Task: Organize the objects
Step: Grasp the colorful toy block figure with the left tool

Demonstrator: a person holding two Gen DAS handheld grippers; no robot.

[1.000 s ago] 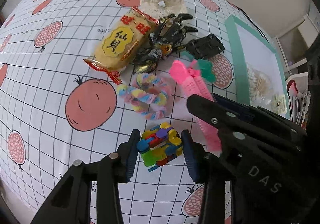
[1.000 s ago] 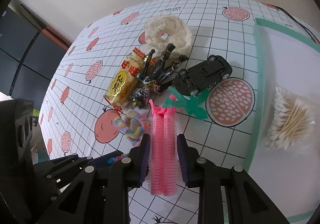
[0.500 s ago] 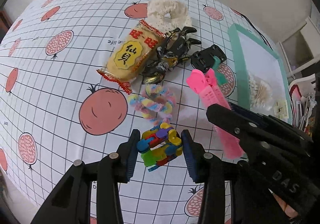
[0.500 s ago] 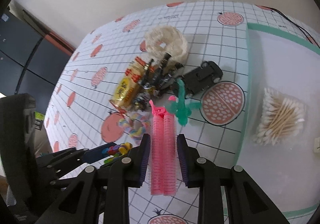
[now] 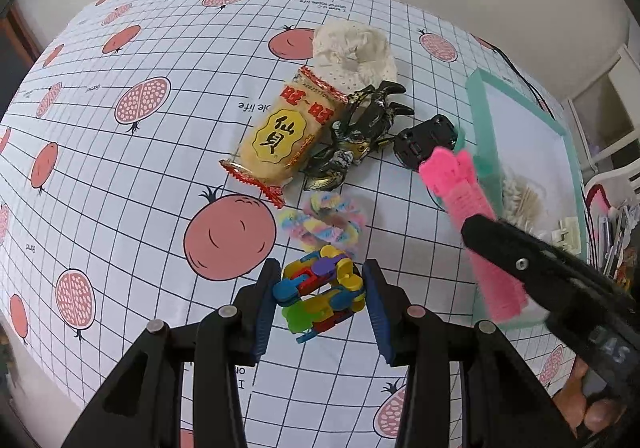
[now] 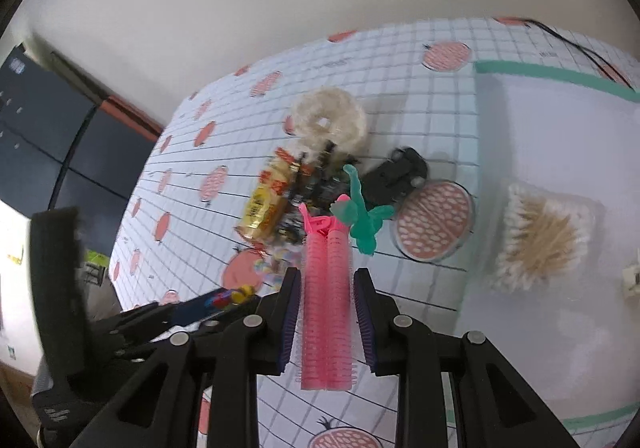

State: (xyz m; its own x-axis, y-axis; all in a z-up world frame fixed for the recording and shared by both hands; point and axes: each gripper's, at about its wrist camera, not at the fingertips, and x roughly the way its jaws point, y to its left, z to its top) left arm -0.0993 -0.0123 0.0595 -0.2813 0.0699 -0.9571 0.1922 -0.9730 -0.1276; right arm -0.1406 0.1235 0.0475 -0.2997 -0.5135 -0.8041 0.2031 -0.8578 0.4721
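My left gripper (image 5: pixel 320 288) is shut on a multicoloured linked plastic toy (image 5: pixel 320 298), held above the pomegranate-print tablecloth (image 5: pixel 120 188). My right gripper (image 6: pixel 326 288) is shut on a long pink hair roller (image 6: pixel 326 328), also off the table. In the left wrist view the pink roller (image 5: pixel 460 192) sticks out of the right gripper's black finger (image 5: pixel 516 252), over the near edge of the teal-rimmed tray (image 5: pixel 476 96). In the right wrist view the left gripper (image 6: pixel 216 300) shows low at the left with the toy in it.
A pile lies mid-table: a yellow snack packet (image 5: pixel 284 140), white scrunchie (image 5: pixel 354 52), black-and-gold clip (image 5: pixel 360 128), black toy car (image 5: pixel 424 136), pastel scrunchie (image 5: pixel 324 224) and a green figure (image 6: pixel 364 216). Cotton swabs (image 6: pixel 540 244) lie in the tray. A cable (image 6: pixel 580 52) runs behind it.
Both grippers have risen away from the table with their objects. The right gripper has carried the pink roller rightward toward the tray.
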